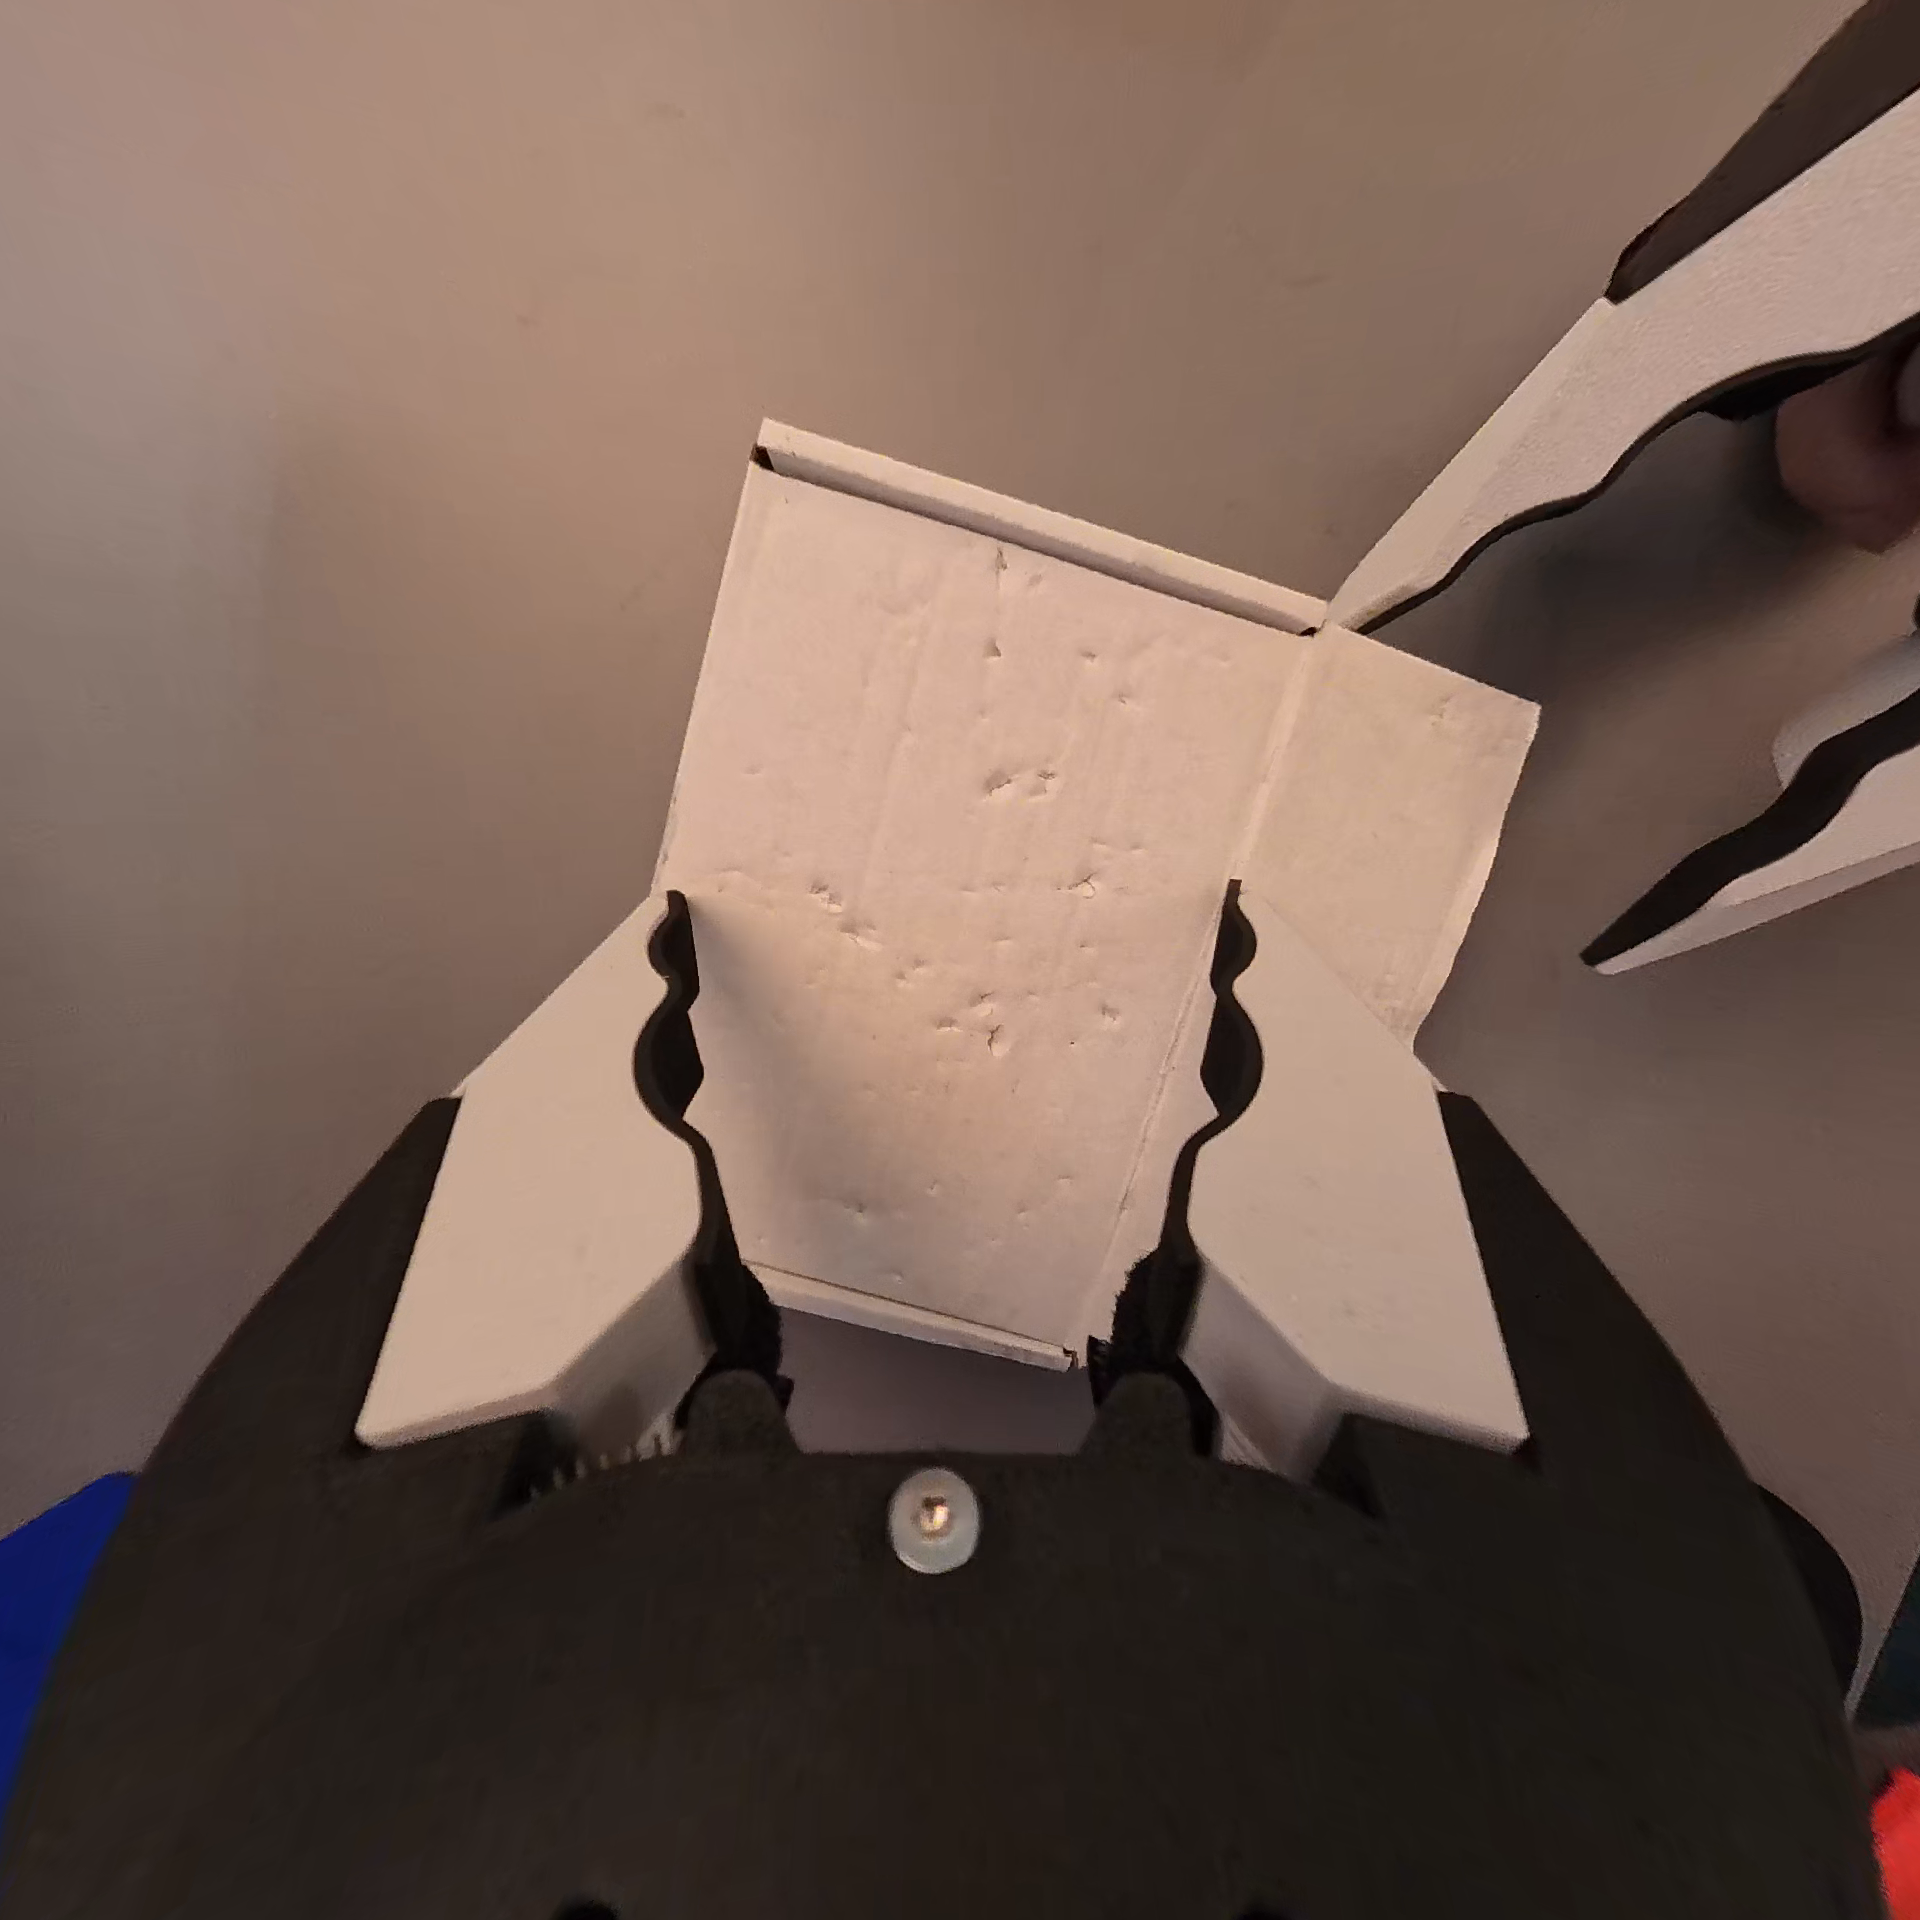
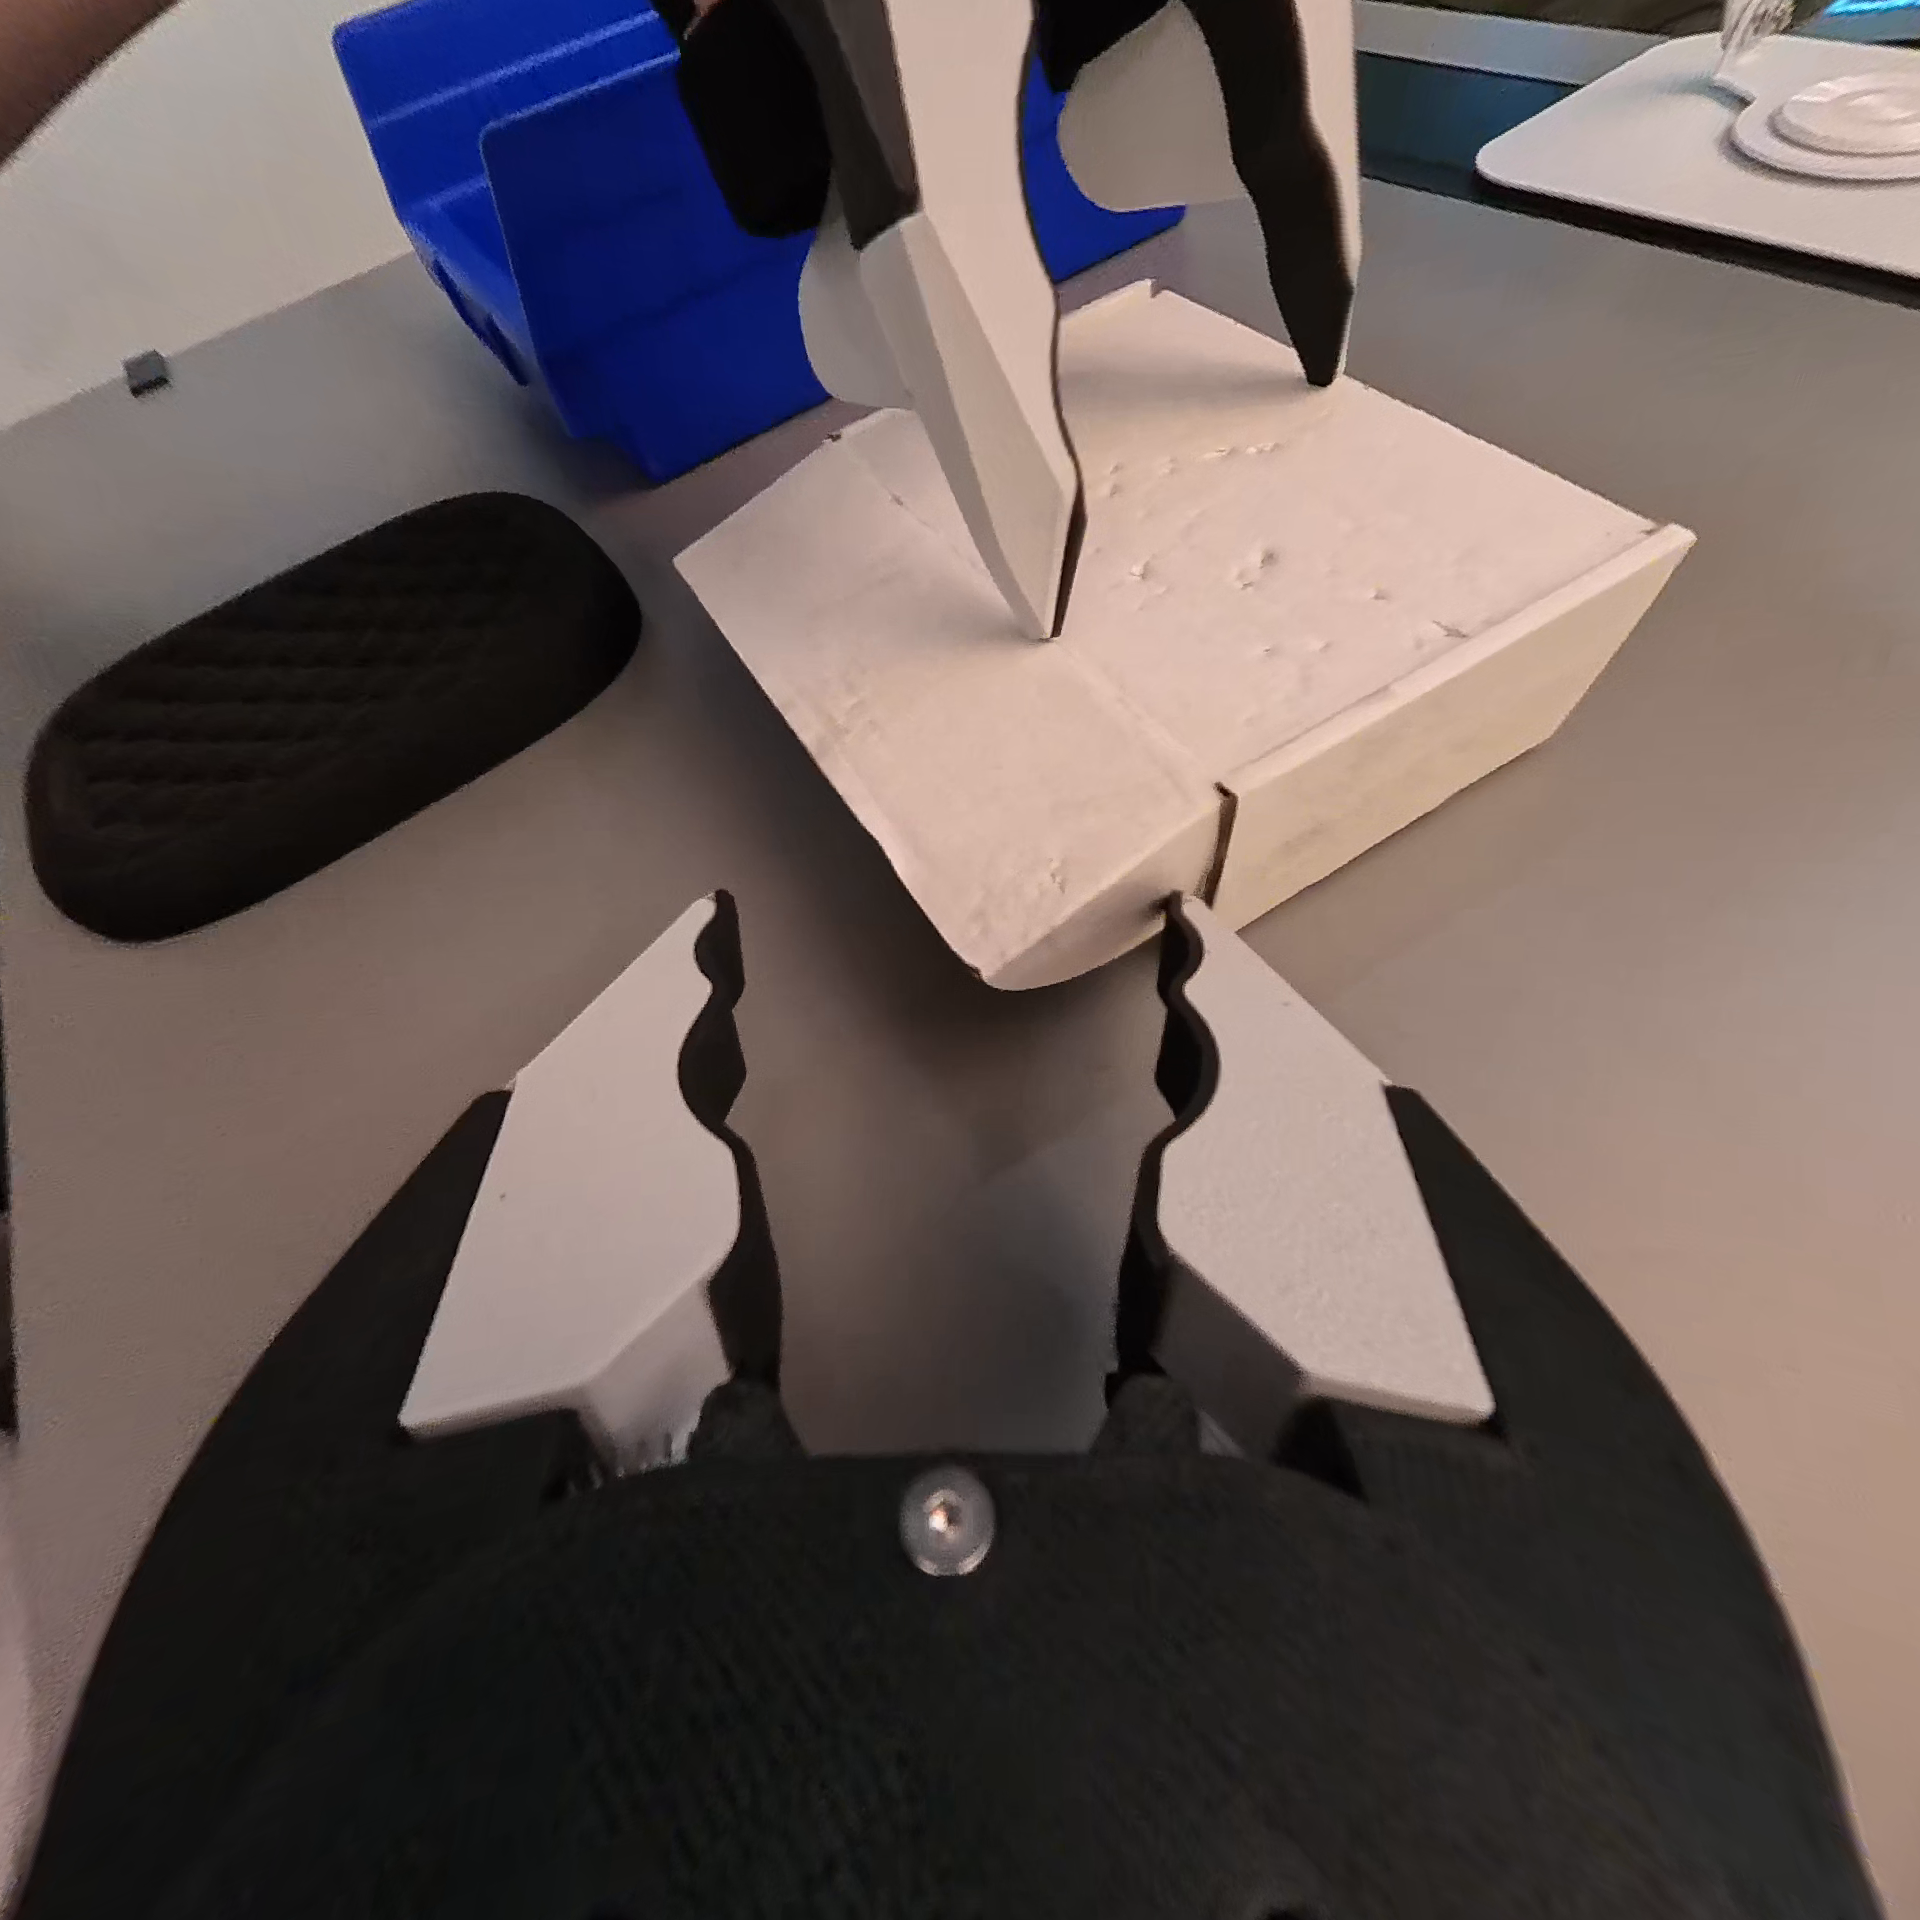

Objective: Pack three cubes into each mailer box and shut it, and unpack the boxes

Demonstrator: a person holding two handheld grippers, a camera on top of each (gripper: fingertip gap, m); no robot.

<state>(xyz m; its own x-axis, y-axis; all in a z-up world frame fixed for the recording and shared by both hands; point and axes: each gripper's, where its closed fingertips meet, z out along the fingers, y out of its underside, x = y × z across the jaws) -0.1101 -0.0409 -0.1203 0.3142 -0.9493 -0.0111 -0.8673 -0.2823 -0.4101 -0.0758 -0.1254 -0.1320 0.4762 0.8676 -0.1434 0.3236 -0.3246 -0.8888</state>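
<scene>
Now the left gripper stands above the white mailer box and points down on its lid. Its jaws are wide apart and hold nothing. In the right wrist view the tip of one finger touches the lid near the fold of the side flap, and the other finger comes down close to the far edge of the lid; whether it touches I cannot tell. The lid lies flat on the box and has many small dents.

To the left of the right gripper lies a black oval pad on the grey table. Further ahead, to the left and behind the box, stands a blue bin. The mailer box is just in front of the right gripper, a little to the right. The side flap sticks out from the lid toward this gripper and curves down at its end, not tucked in. The right gripper is also wide open and empty. The tip of its right finger is just beside the corner where the flap meets the box wall; if it touches the cardboard, I cannot say. Its left finger is over the bare table.

Far to the right, at the back, lies a light grey mat with a white round thing on it. No cubes are visible; what is inside the box is hidden.
</scene>
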